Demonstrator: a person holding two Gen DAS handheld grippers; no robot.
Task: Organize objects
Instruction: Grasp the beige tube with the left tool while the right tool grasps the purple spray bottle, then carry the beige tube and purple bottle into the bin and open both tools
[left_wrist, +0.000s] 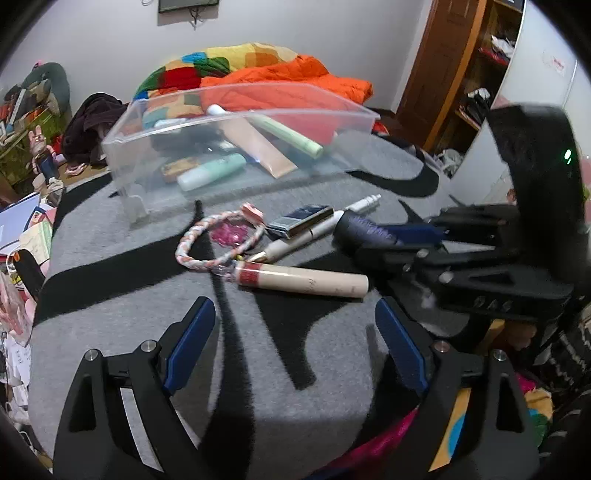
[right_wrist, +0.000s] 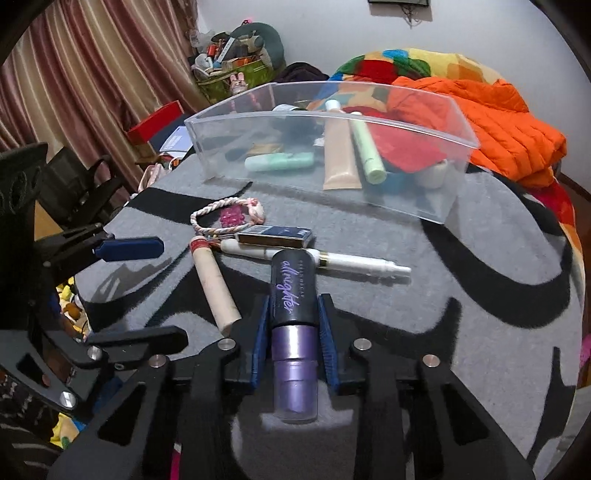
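A lived-in bedroom of a home. The work surface is a grey blanket with broad black stripes (left_wrist: 122, 306), soft and napped. Behind it lie a patchwork quilt in red, yellow, green and blue (left_wrist: 207, 66) and a crumpled orange padded quilt (right_wrist: 502, 122) — bedding. Pinkish-brown pleated curtains (right_wrist: 74, 88) hang along one side; a brown wooden door frame (left_wrist: 439, 74) and open wooden shelves holding clutter (left_wrist: 484, 70) stand on the other. A heap of household oddments in a green box (right_wrist: 236, 70) sits against the plain white wall (left_wrist: 92, 44) — domestic storage, not a workshop or shop.
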